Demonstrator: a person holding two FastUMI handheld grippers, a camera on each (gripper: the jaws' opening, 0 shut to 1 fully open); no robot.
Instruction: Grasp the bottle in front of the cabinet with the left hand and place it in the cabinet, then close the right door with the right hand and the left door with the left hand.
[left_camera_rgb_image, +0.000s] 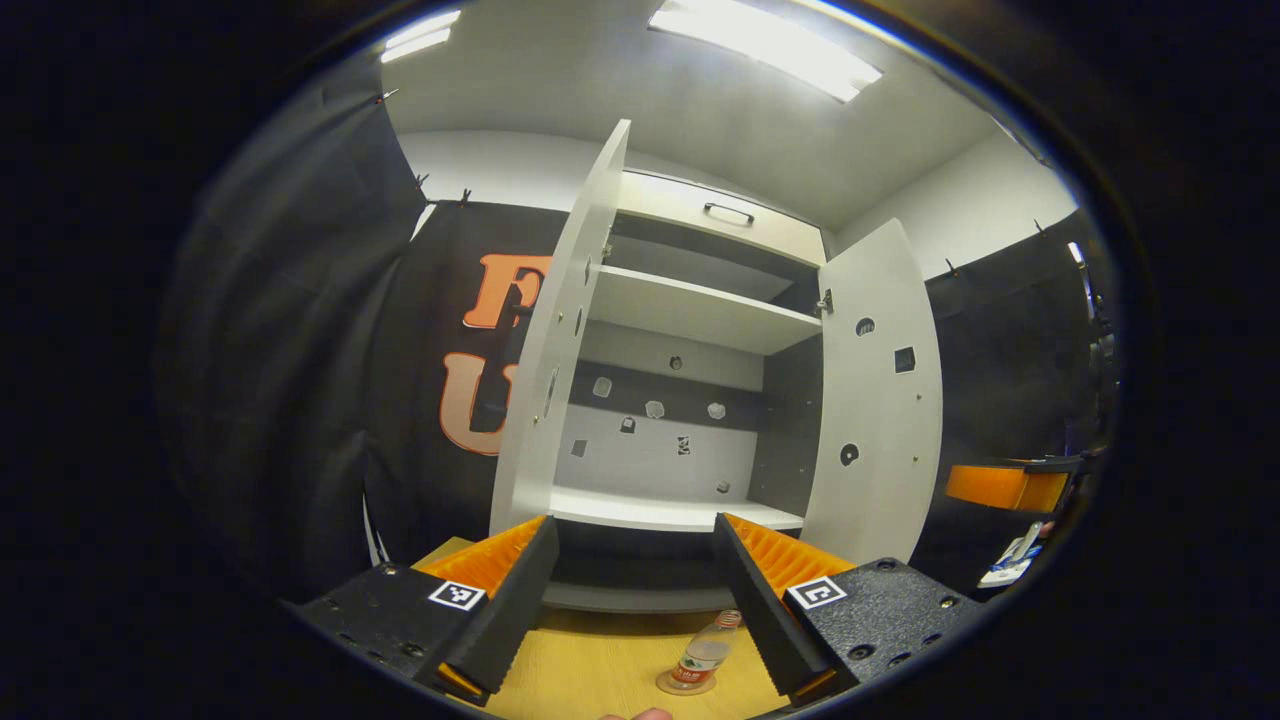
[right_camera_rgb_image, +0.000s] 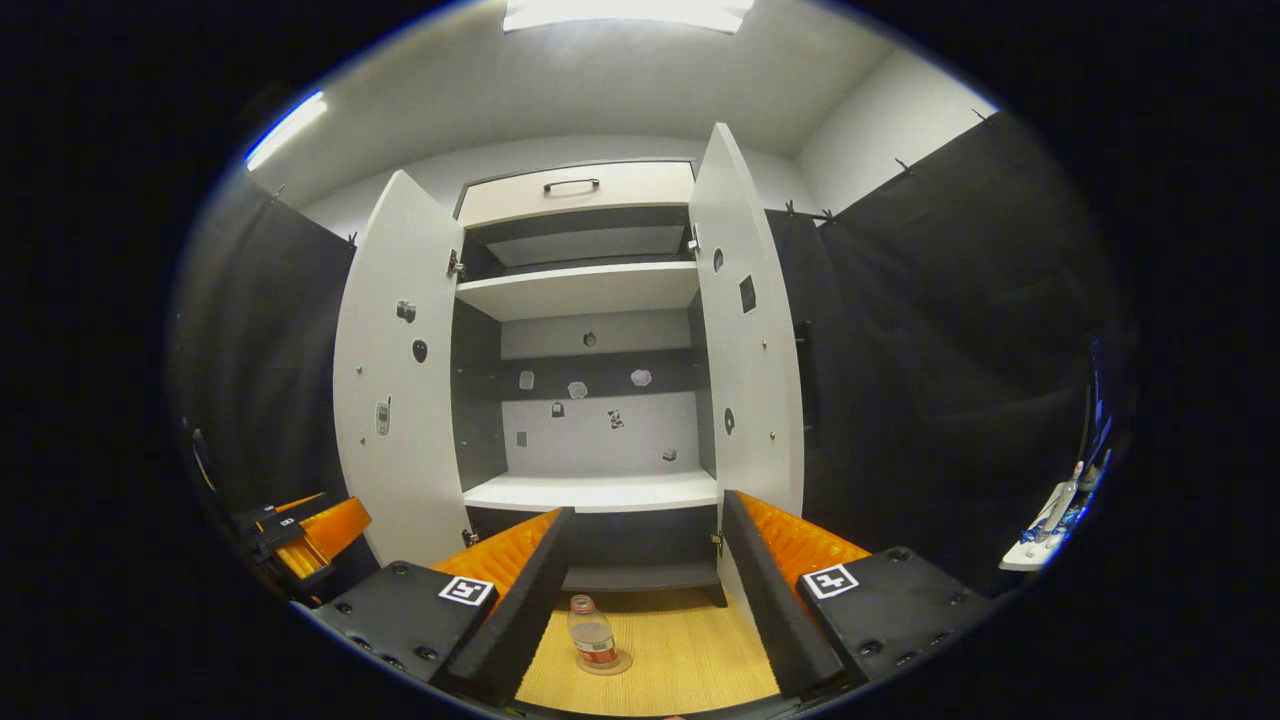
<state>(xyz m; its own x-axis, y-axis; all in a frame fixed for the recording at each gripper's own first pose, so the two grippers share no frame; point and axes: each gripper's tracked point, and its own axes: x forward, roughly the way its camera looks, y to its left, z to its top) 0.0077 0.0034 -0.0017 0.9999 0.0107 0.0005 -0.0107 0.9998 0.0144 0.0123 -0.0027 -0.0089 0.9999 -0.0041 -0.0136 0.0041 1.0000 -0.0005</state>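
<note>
**A:** How do the left tongs stand?

**B:** The left gripper (left_camera_rgb_image: 634, 600) has its fingers spread wide apart, with nothing between them. It hangs above the wooden table (left_camera_rgb_image: 590, 670) and faces the cabinet (left_camera_rgb_image: 690, 310). In the right gripper view it also shows far off at the left edge, low beside the left door (right_camera_rgb_image: 400, 390).

**A:** And the right tongs?

**B:** The right gripper (right_camera_rgb_image: 645, 600) is likewise spread, holding nothing, and looks straight into the cabinet from over the table.

**A:** Where is the bottle?

**B:** The bottle (left_camera_rgb_image: 705, 655) stands upright on a small round coaster (left_camera_rgb_image: 686, 684) on the table, in front of the cabinet and outside it. In the left gripper view it sits just inside the right-hand finger, near the bottom of the view, apart from both fingers. In the right gripper view the bottle (right_camera_rgb_image: 593, 636) stands close to the left-hand finger, also untouched.

**A:** The cabinet itself?

**B:** Both doors are swung open. The left door (left_camera_rgb_image: 555, 340) and the right door (left_camera_rgb_image: 875, 400) frame the interior, where a lower shelf (left_camera_rgb_image: 670, 512) and an upper shelf (left_camera_rgb_image: 700, 310) lie bare. Small fittings dot the back panel. A drawer with a dark handle (left_camera_rgb_image: 728, 212) sits at the top.

**A:** Anything beyond that?

**B:** Black cloth walls on either side and ceiling lights (left_camera_rgb_image: 765, 45) overhead.
</note>
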